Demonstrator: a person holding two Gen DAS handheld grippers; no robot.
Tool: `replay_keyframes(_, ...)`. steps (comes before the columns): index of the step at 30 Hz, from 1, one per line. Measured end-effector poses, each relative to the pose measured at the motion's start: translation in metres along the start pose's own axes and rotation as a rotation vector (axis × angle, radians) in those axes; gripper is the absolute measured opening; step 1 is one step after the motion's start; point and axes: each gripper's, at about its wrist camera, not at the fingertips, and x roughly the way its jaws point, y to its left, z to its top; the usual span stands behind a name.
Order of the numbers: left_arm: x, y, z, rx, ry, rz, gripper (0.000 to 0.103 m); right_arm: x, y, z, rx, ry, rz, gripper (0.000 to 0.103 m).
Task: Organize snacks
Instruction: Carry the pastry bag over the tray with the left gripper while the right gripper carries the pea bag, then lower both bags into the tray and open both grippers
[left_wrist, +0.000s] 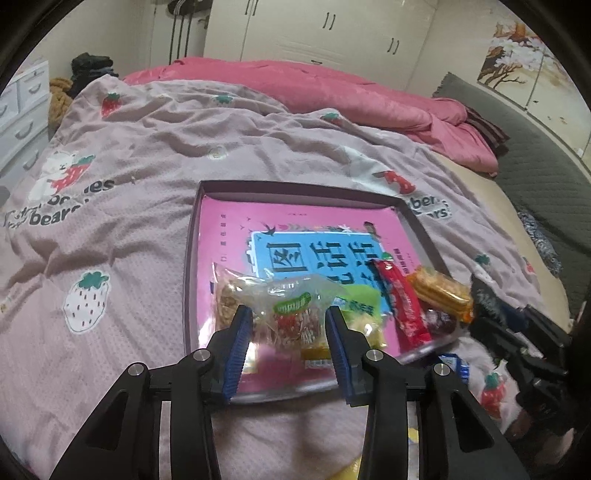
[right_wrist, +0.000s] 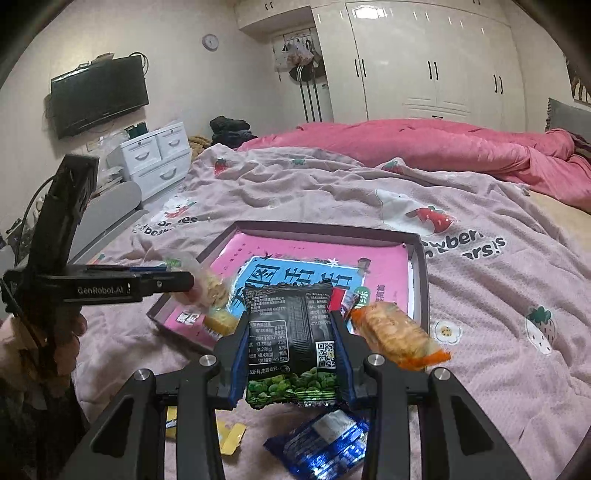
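Blue-padded fingers (right_wrist: 241, 354) of the right gripper (right_wrist: 290, 354) pinch a black pea-snack packet (right_wrist: 291, 339) by its side edges, held above the bed's strawberry-print blanket (right_wrist: 480, 295) just short of the shallow box (right_wrist: 419, 280); the left gripper (left_wrist: 290, 328) has its fingers closed lightly on a clear crinkly snack bag (left_wrist: 291, 314) over the box's near end, where a red stick packet (left_wrist: 404, 306) and an orange cracker pack (left_wrist: 441, 291) already lie; both packets look light, soft and slippery, best gripped at the sealed seams, the crackers likely fragile; each gripper points forward and slightly down; a blue packet (right_wrist: 325, 443) waits on the blanket.
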Motion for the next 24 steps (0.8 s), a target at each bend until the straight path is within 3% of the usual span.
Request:
replay_keyframes(16, 0.020, 0.002, -0.007, 0.009, 0.041, 0.015, 0.036, 0.031, -0.011, 0.001, 0.004, 0.044, -0.064, 0.040)
replay_keyframes(24, 0.023, -0.001, -0.011, 0.011, 0.067, -0.017, 0.036, 0.047, -0.014, 0.000, 0.001, 0.074, -0.085, 0.040)
